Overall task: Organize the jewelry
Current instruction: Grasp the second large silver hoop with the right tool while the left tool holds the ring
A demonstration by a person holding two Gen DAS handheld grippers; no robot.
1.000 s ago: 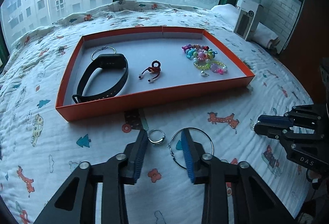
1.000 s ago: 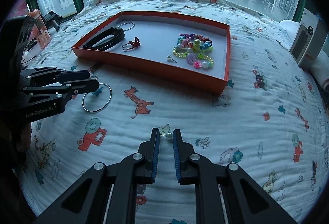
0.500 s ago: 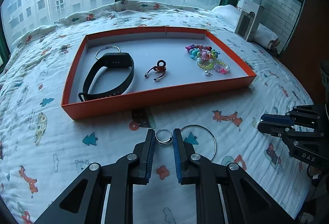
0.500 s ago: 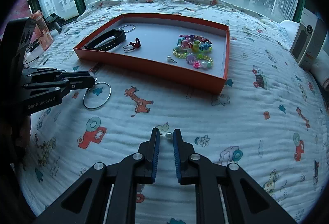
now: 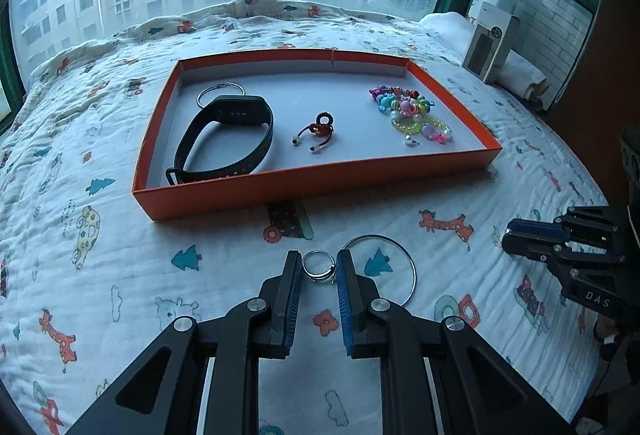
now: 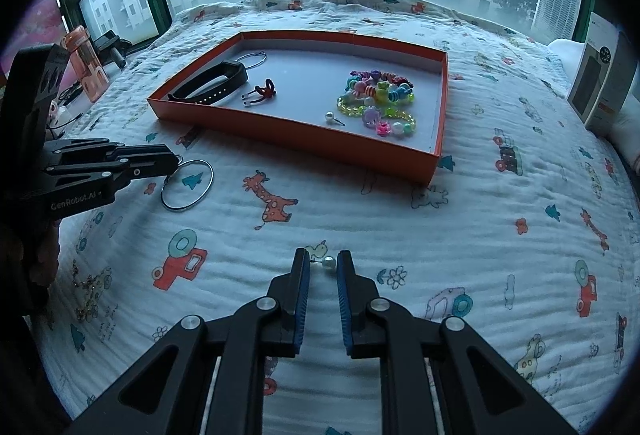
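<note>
A small silver metal ring lay on the quilted white cotton bedspread printed with cartoon giraffes and cars, just near of the tray. The left gripper, black with ribbed blue pads, was closed on that ring, both pads touching its rim. A large thin silver hoop earring lay flat immediately to the right, its clasp end beside the ring. In the right wrist view the right gripper bracketed a small round white pearl stud earring; its right pad appeared to touch the pearl, while contact on the left could not be determined.

Farther away stood the shallow rectangular orange cardboard tray with a pale grey floor. It held, from left to right, a black rubber wristband with a second thin silver hoop behind it, a red knotted cord charm, a heap of multicoloured plastic bead bracelets and another pearl stud. A white upright carton stood at the far right of the bed.

One second earlier the left jaws had stood wide apart, spanning both the ring and part of the large hoop; half a second earlier they had narrowed around the ring alone. The right gripper's spacing about the pearl was unchanged throughout.
</note>
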